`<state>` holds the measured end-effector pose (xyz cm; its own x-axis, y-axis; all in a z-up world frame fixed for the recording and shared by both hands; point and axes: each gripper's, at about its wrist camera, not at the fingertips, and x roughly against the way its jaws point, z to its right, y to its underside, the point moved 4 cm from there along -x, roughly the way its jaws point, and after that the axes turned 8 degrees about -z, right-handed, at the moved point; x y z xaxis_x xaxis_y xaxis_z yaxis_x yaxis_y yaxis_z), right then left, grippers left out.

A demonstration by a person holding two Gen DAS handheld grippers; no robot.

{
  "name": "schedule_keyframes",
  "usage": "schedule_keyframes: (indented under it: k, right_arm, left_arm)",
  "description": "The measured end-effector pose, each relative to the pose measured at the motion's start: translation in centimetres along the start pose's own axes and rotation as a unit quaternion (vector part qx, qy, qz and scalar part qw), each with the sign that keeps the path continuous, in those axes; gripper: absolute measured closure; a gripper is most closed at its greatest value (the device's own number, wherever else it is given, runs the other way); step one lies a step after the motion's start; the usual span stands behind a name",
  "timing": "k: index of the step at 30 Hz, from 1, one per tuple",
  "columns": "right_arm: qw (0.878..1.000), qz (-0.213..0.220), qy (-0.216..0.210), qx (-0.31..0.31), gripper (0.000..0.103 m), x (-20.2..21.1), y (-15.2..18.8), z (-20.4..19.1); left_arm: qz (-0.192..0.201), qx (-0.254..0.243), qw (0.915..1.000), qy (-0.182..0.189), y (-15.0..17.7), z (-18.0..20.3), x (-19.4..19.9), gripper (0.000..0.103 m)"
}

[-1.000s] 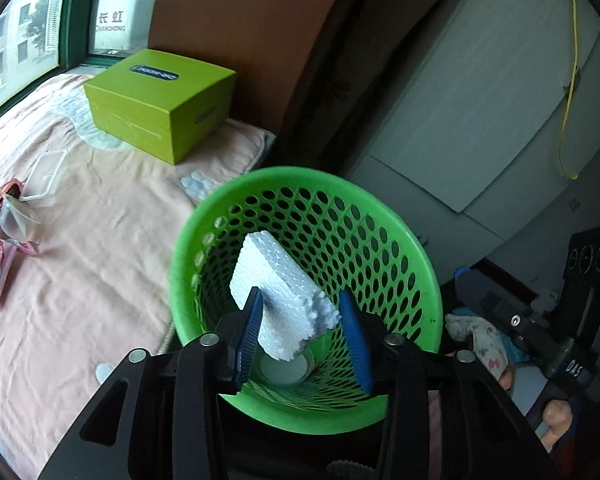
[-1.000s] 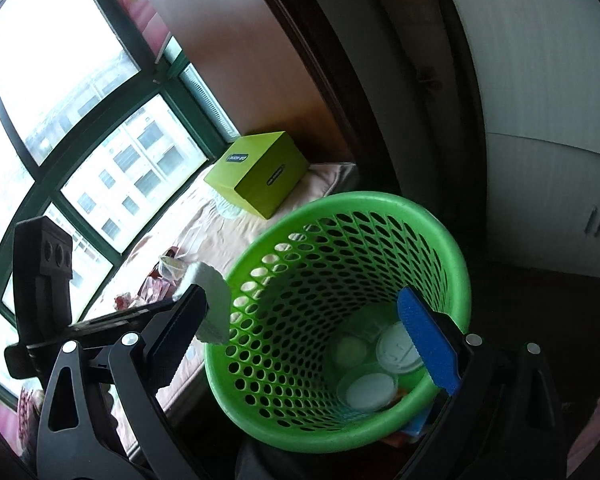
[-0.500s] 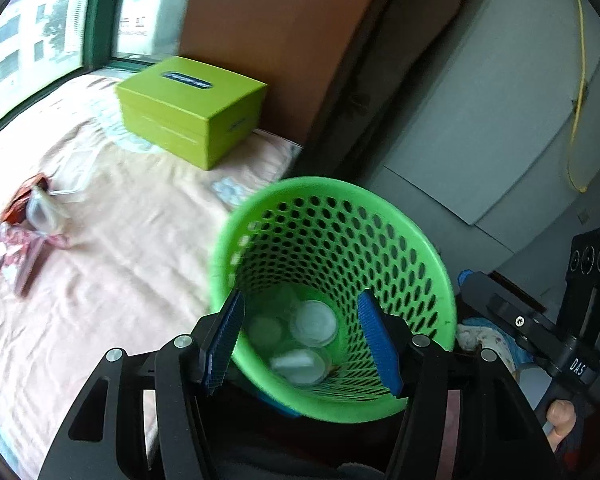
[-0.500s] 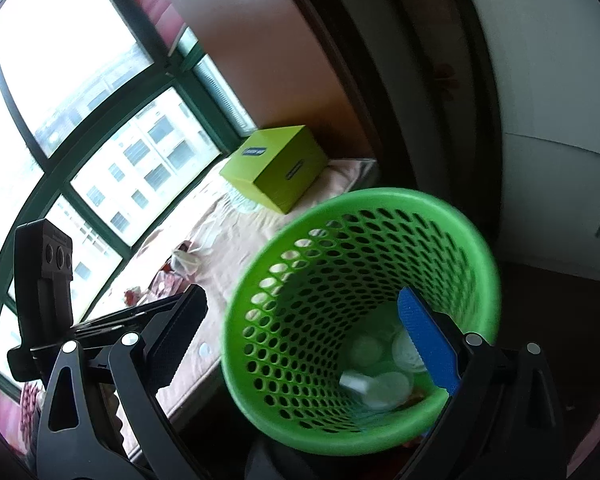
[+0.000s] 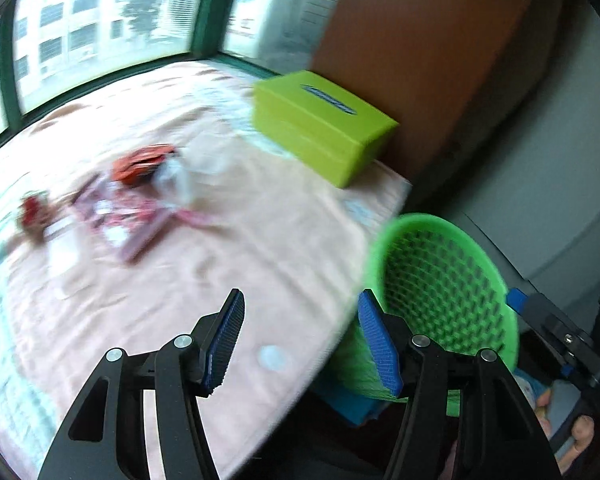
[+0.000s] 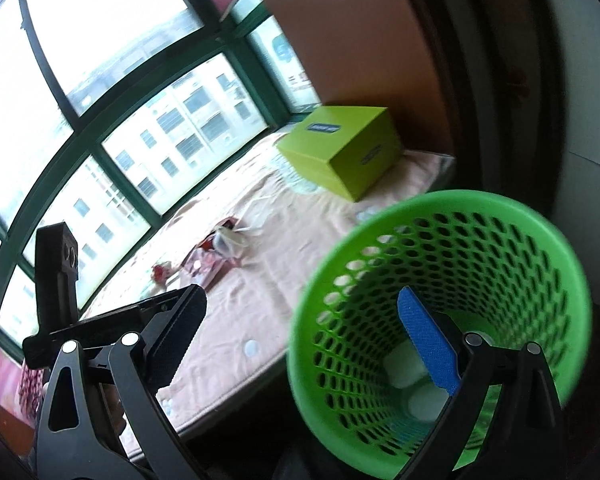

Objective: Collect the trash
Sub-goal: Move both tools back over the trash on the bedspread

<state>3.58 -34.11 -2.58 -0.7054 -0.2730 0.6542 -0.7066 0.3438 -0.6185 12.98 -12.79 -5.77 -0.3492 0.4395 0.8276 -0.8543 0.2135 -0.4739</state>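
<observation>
— Two grippers, both empty. Left gripper point(image 5: 300, 336) spread about halfway, jaws just been opening, nothing between the blue pads, held over the near edge of the bed point(image 5: 260, 248). Right gripper point(image 6: 300, 328) spread wide, nothing gripped, one blue pad in front of the basket's mouth.

— And containers?

— One green mesh basket point(image 6: 532, 236), just beside the bed's near edge, off its right corner. Inside, at the bottom, at least two pale round lids or cups point(image 6: 424, 400); exact count hard to tell through the mesh and blur.

— Anything closed?

— One lime-green box point(image 6: 340, 156), lid shut, sitting at the bed's far right corner against the brown wall. Contents not visible.

— Trash not yet in the basket?

— One loose cluster toward the middle of the bed: a red wrapper point(image 5: 140, 164), a clear plastic piece point(image 5: 176, 180) touching it, a pink-and-white packet point(image 5: 120, 220) just beside, and a small red scrap point(image 5: 32, 212) nearer the left edge. Four pieces as far as the blur allows.
</observation>
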Motion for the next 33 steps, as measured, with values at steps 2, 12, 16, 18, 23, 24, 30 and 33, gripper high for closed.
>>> schedule_keyframes:
  k: [2,12,16,18,23,24,30,33]
  right_arm:
    - [1.000,-0.006,-0.005,0.009,0.008,-0.9,-0.3,-1.0]
    - [0.999,-0.029,-0.027,0.037,0.008,-4.7,-1.6,-4.8]
    - [0.998,-0.041,-0.036,0.043,0.008,-6.5,-2.1,-6.1]
    - [0.997,-0.047,-0.040,0.047,0.008,-7.5,-2.3,-6.7]
    - [0.996,-0.062,-0.044,0.057,0.008,-9.9,-2.8,-8.2]
    - [0.995,-0.064,-0.044,0.058,0.008,-10.3,-2.8,-8.4]
    - [0.994,-0.080,-0.048,0.058,0.008,-12.9,-3.4,-9.4]
    - [0.993,-0.087,-0.047,0.058,0.008,-14.1,-3.6,-9.6]
  left_arm:
    - [0.006,0.022,0.9996,-0.015,-0.1,-2.2,0.3,0.046]
    - [0.019,0.112,0.9876,-0.109,-1.2,-12.6,1.0,0.046]
    - [0.009,0.140,0.9816,-0.129,-1.5,-16.2,0.1,0.046]
    - [0.004,0.153,0.9785,-0.138,-1.7,-17.7,-0.4,0.040]
    - [-0.011,0.174,0.9740,-0.144,-1.9,-20.2,-2.0,0.040]
    - [-0.014,0.176,0.9736,-0.145,-2.1,-20.4,-2.2,0.040]
    - [-0.030,0.183,0.9710,-0.150,-2.9,-21.9,-4.3,0.040]
    - [-0.037,0.189,0.9695,-0.151,-3.0,-22.6,-5.0,0.040]
